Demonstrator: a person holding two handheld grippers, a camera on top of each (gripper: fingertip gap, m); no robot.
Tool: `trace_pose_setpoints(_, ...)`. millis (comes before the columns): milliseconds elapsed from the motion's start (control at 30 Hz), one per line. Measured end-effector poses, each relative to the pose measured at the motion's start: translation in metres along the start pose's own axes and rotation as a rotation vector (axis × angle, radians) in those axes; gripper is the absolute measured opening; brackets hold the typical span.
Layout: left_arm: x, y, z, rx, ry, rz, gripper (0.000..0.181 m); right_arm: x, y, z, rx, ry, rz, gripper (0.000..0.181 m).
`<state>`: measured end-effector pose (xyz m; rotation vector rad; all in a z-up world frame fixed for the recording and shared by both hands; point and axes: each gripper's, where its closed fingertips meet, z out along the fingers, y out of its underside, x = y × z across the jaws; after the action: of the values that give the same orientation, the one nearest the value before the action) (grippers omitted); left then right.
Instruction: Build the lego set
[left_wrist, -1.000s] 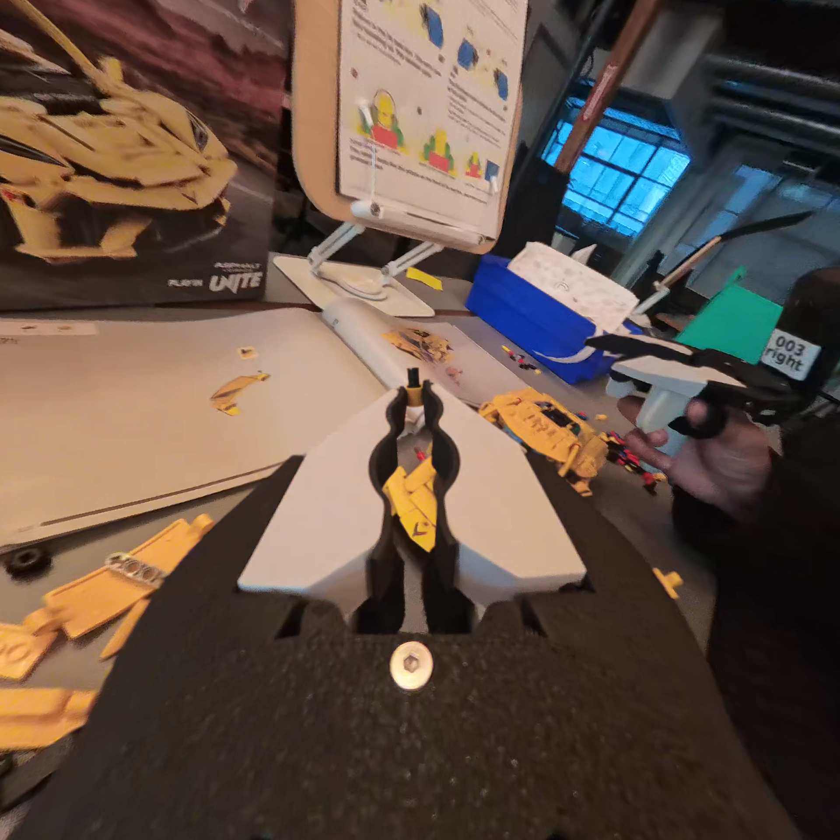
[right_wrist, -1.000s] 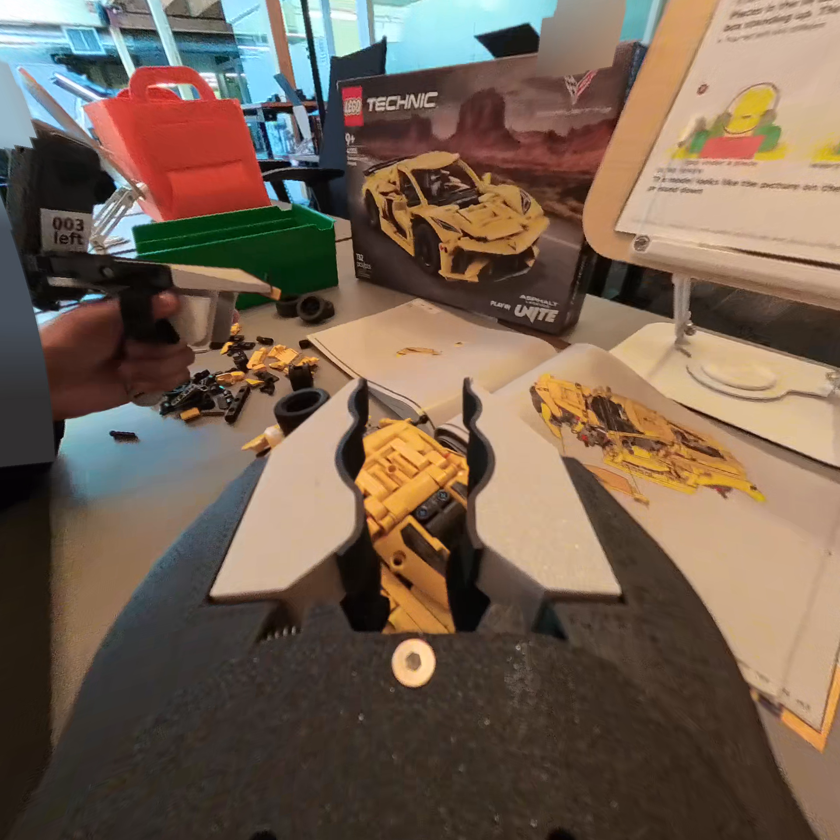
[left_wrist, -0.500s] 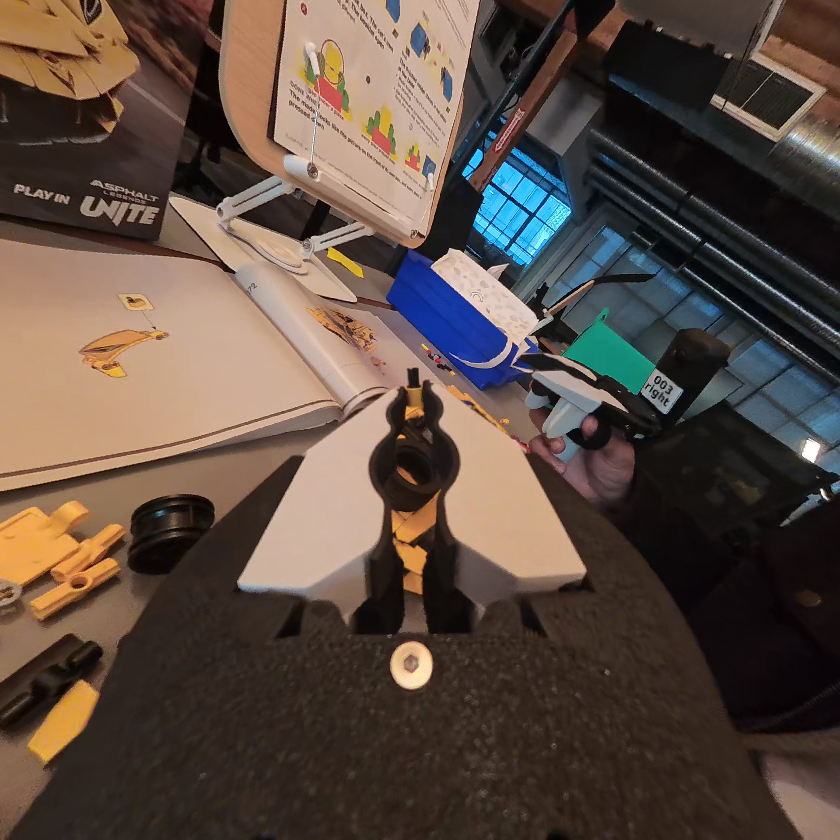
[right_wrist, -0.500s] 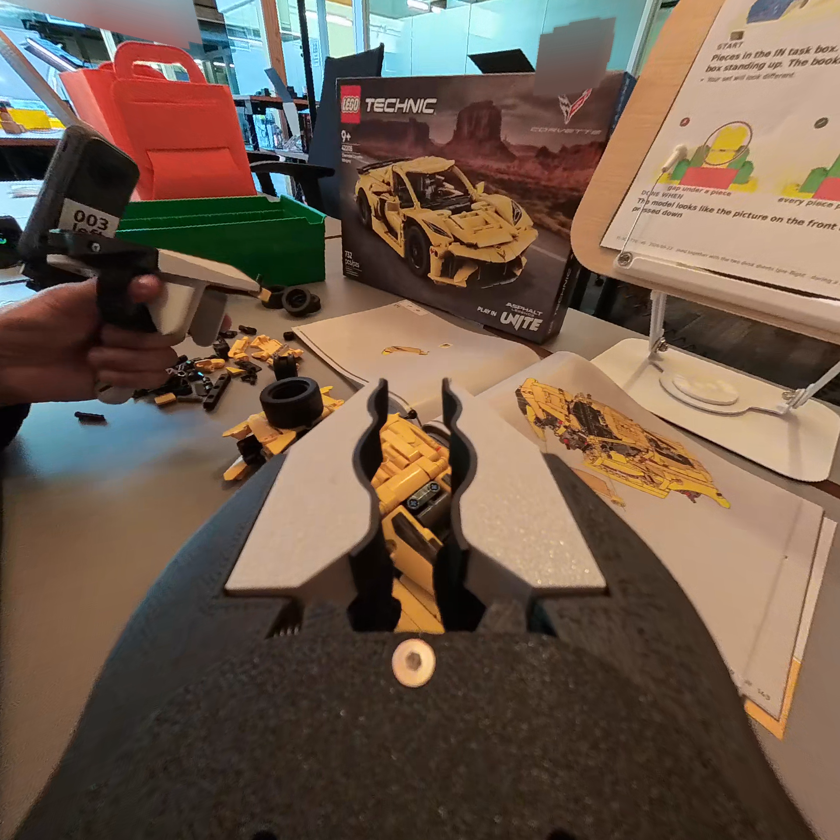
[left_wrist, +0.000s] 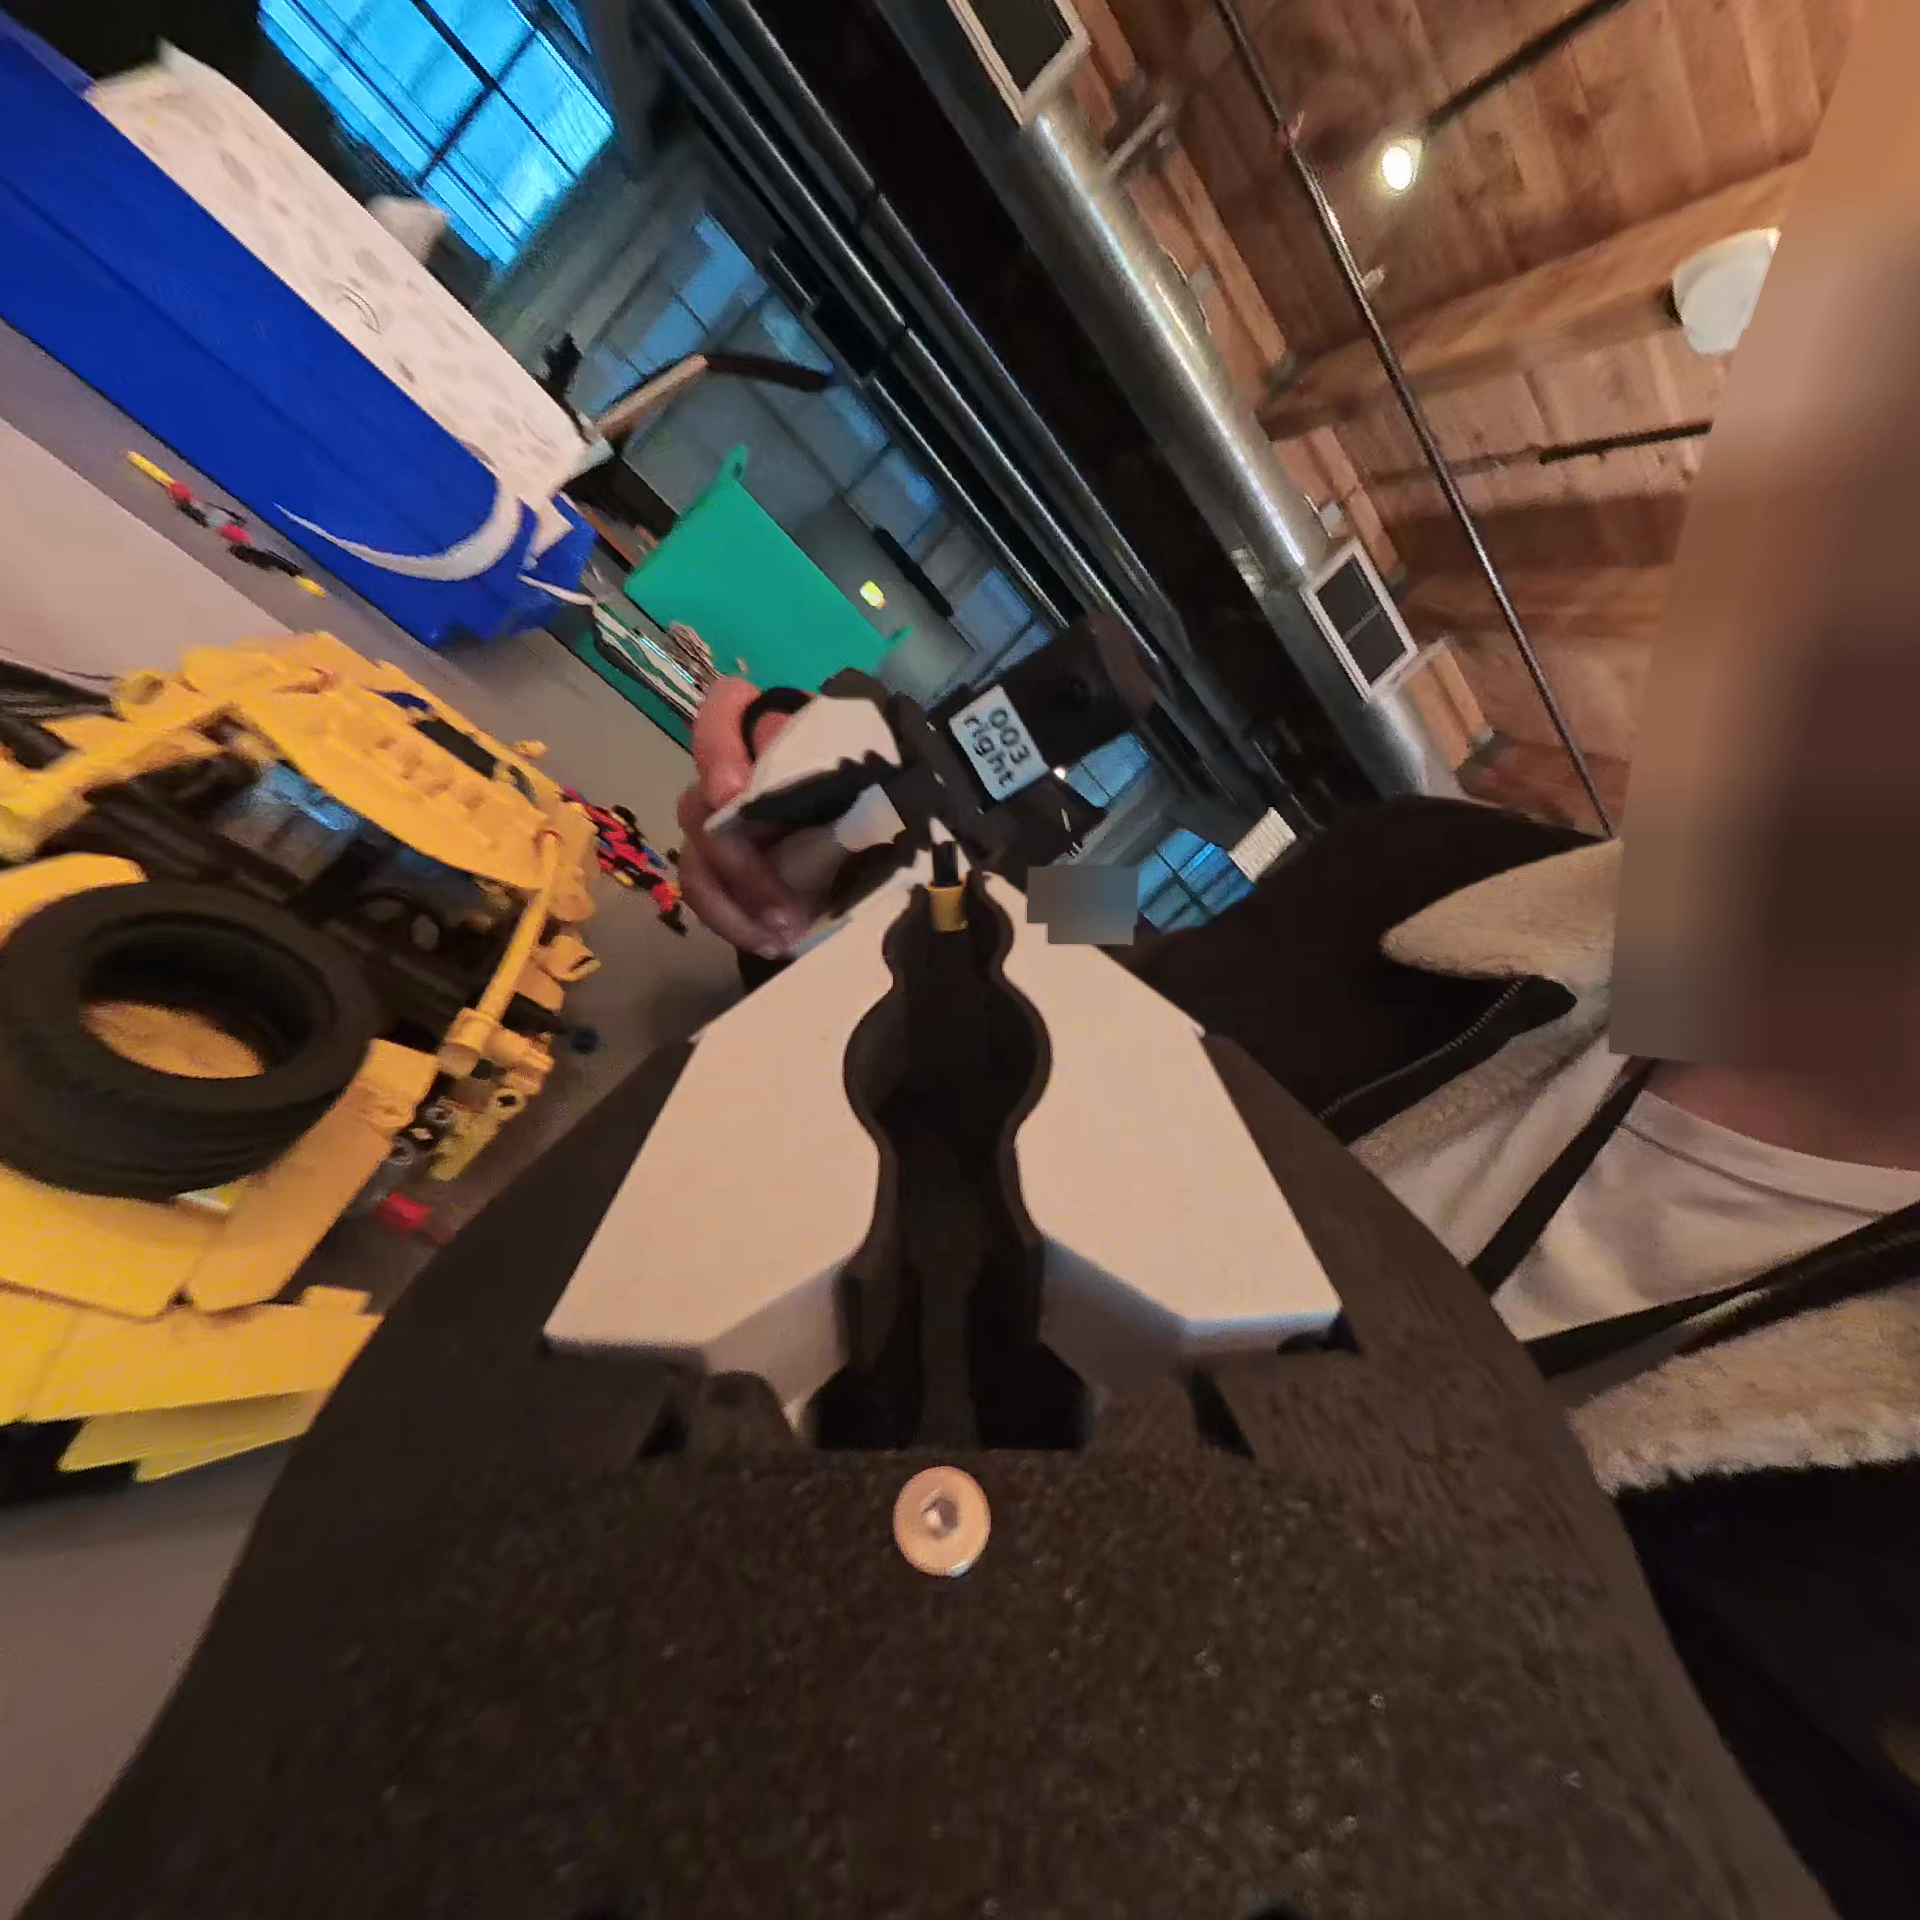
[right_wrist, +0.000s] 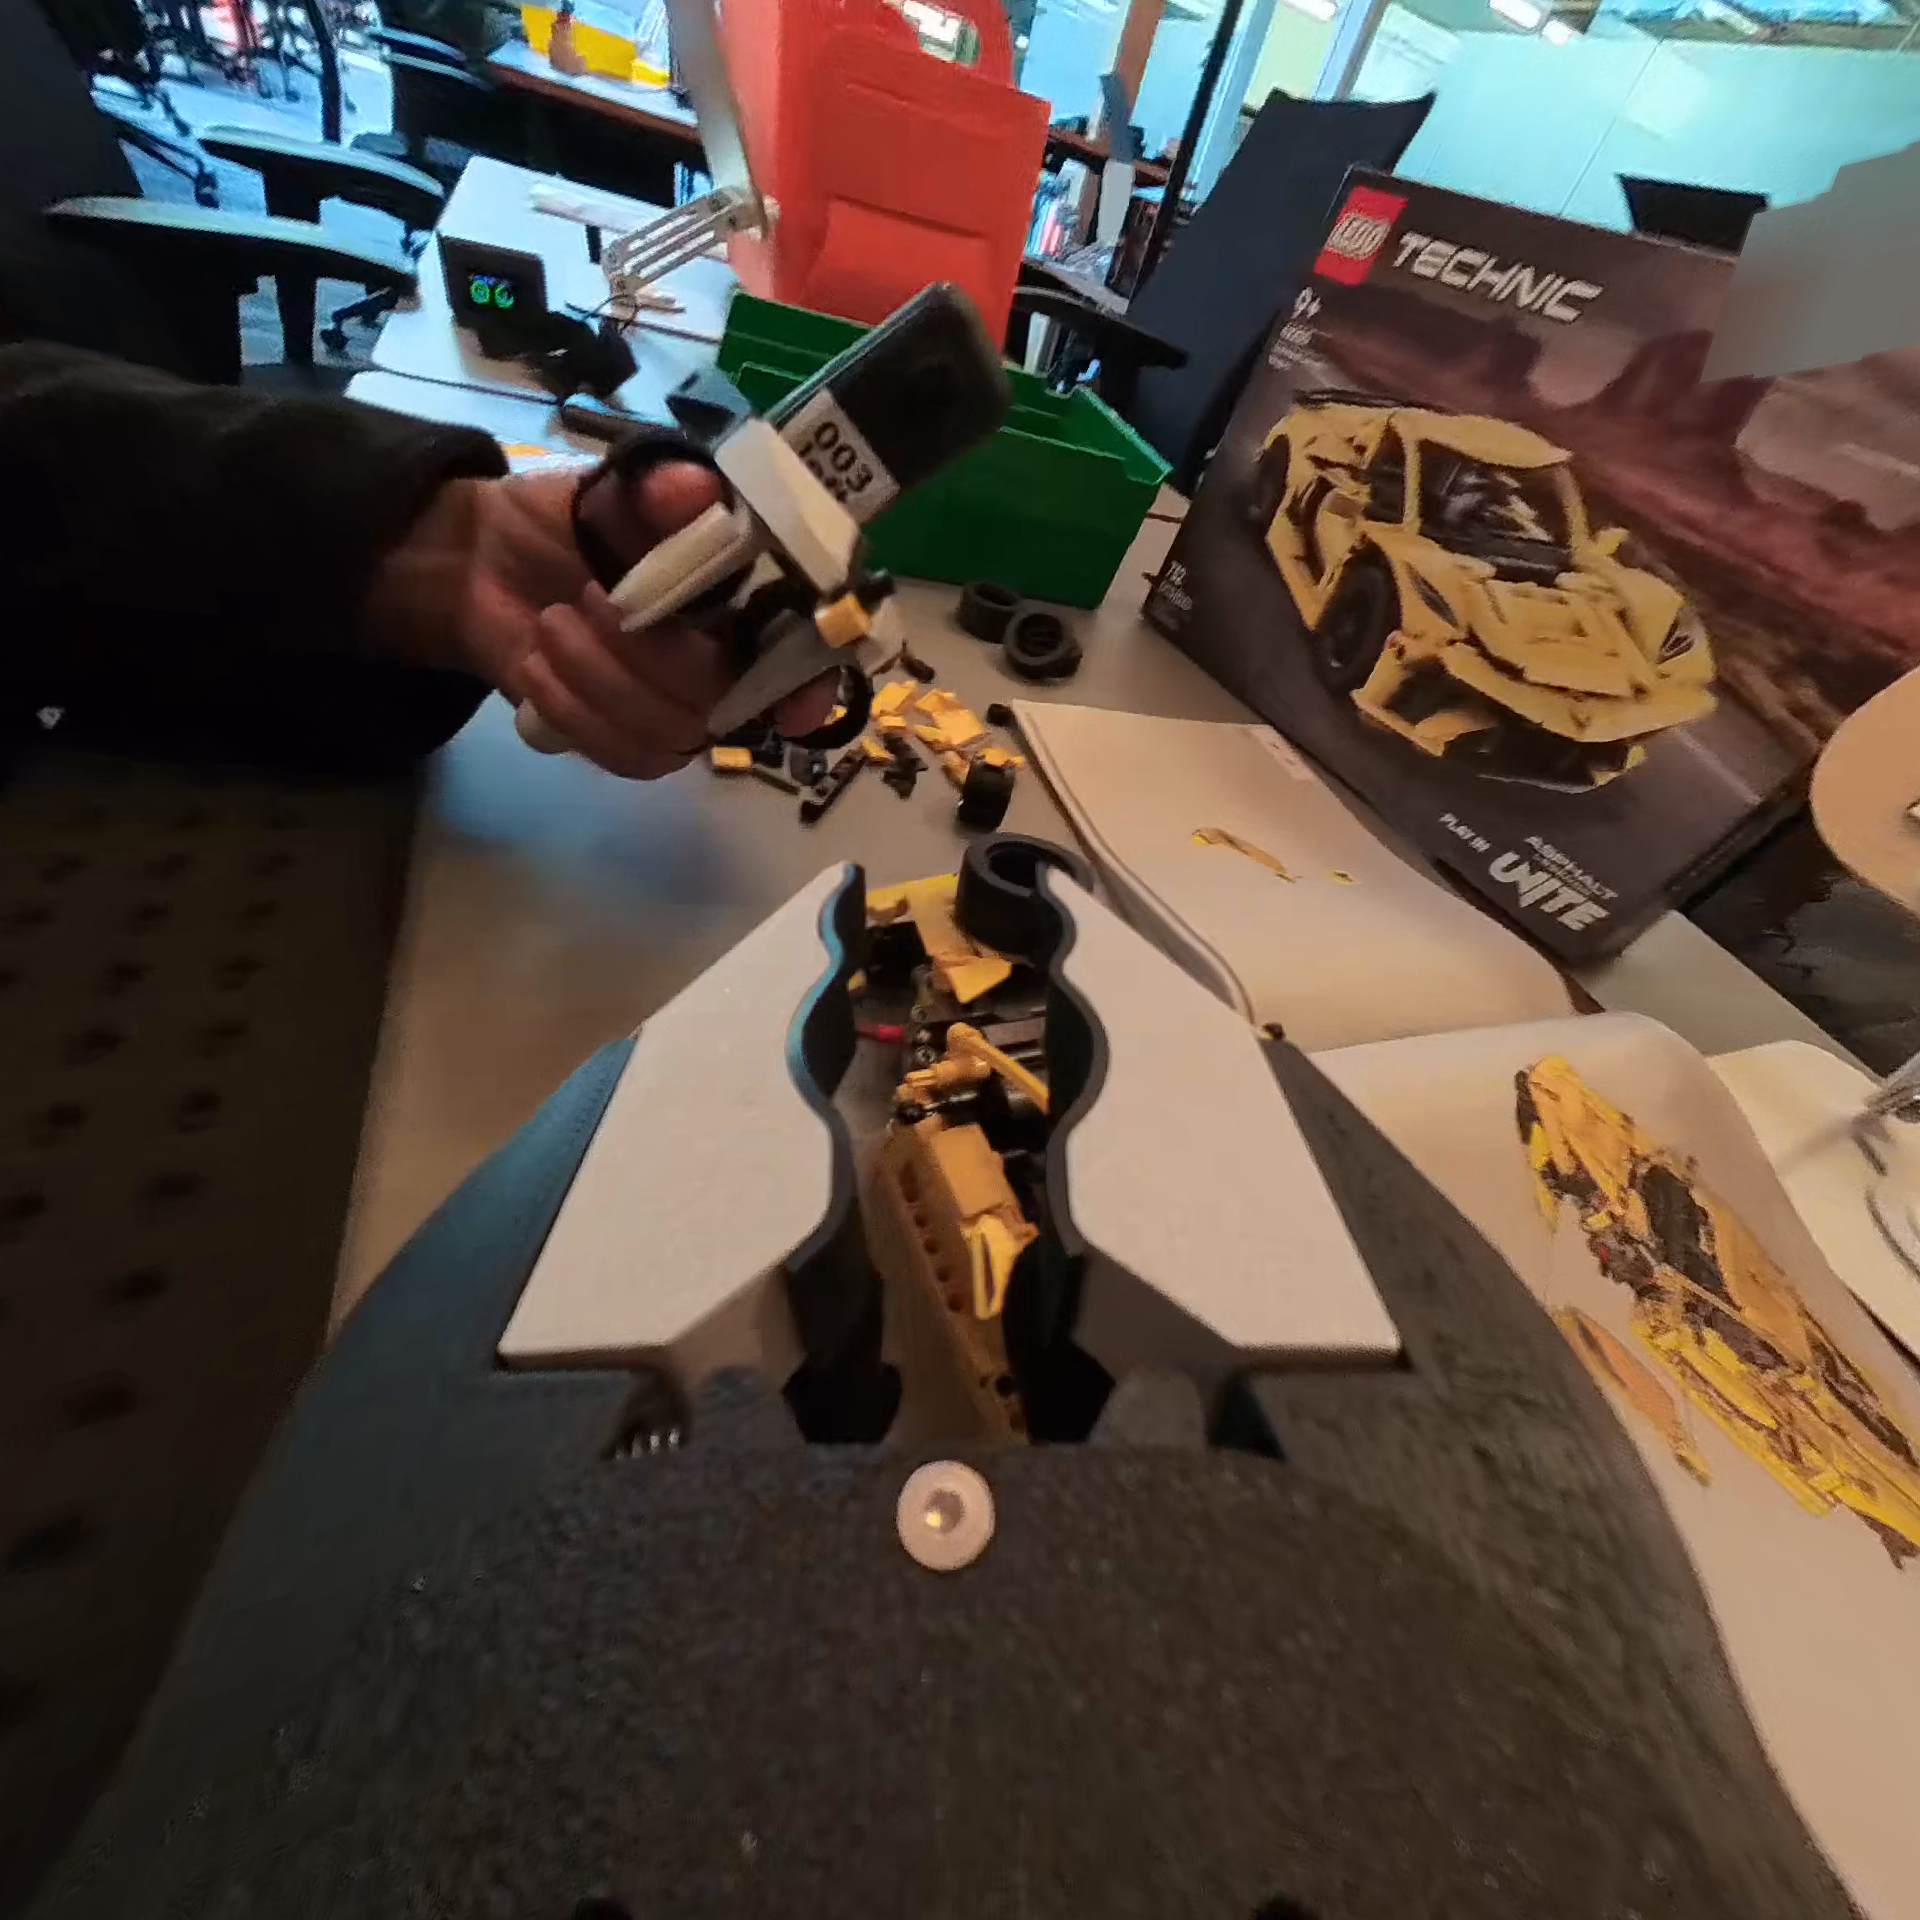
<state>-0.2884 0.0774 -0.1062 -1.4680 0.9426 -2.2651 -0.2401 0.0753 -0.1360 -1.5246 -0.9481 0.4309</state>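
Writing found, wording left out:
- white printed sticker (left_wrist: 995, 743) on the black body of the right gripper (right_wrist: 951, 904)
- same kind of sticker (right_wrist: 840, 464) on the left gripper (left_wrist: 948, 904), turned sideways
- car box (right_wrist: 1507, 520): red logo square (right_wrist: 1361, 241), white brand lettering along the top, small digits below the logo, white wording in the lower corner
- open booklet (right_wrist: 1299, 914): print too small to read

Grey table (right_wrist: 582, 883), loose pieces (right_wrist: 914, 727), booklet (right_wrist: 1299, 914)
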Motion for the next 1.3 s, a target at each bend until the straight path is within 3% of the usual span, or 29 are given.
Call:
trace_pose_setpoints(133, -0.002, 0.027, 0.013, -0.11, -0.022, -0.051, 0.006, -0.013, 0.003, -0.017, -0.046, -0.075, 0.082, 0.029)
trace_pose_setpoints(233, 0.002, 0.04, 0.036, -0.092, -0.067, -0.107, 0.006, -0.041, 0.012, -0.036, -0.154, -0.139, 0.138, 0.037)
trace_pose_setpoints(333, -0.008, 0.069, 0.063, -0.191, -0.167, -0.124, 0.007, -0.066, 0.012, -0.053, -0.128, -0.109, 0.18, 0.029)
trace_pose_setpoints(433, -0.01, 0.082, 0.08, -0.201, -0.141, -0.099, 0.007, -0.071, 0.044, -0.066, -0.222, 0.01, 0.155, 0.026)
trace_pose_setpoints(500, -0.029, 0.085, 0.072, -0.216, -0.251, -0.022, 0.007, -0.066, 0.065, -0.076, -0.309, 0.062, 0.135, 0.024)
trace_pose_setpoints(567, -0.035, 0.079, 0.06, -0.224, -0.312, 0.067, 0.007, -0.059, 0.066, -0.081, -0.321, 0.075, 0.156, 0.023)
trace_pose_setpoints(700, -0.025, 0.085, 0.062, -0.237, -0.234, 0.053, 0.006, -0.051, 0.069, -0.081, -0.29, 0.06, 0.277, 0.017)
trace_pose_setpoints(900, -0.034, 0.09, 0.062, -0.271, -0.287, 0.1, 0.007, -0.04, 0.07, -0.082, -0.249, 0.027, 0.461, 0.015)
trace_pose_setpoints(967, -0.037, 0.084, 0.058, -0.243, -0.312, 0.102, 0.006, -0.041, 0.079, -0.09, -0.317, 0.006, 0.583, 0.012)
trace_pose_setpoints(1067, -0.051, 0.078, 0.044, -0.248, -0.428, 0.153, 0.006, -0.061, 0.084, -0.102, -0.454, -0.138, 0.857, 0.029)
trace_pose_setpoints(1167, -0.061, 0.08, 0.038, -0.292, -0.509, 0.212, 0.006, -0.061, 0.093, -0.1, -0.525, -0.08, 0.922, 0.021)
trace_pose_setpoints(1300, -0.064, 0.082, 0.038, -0.318, -0.541, 0.259, 0.007, -0.072, 0.115, -0.096, -0.699, -0.037, 0.893, 0.026)
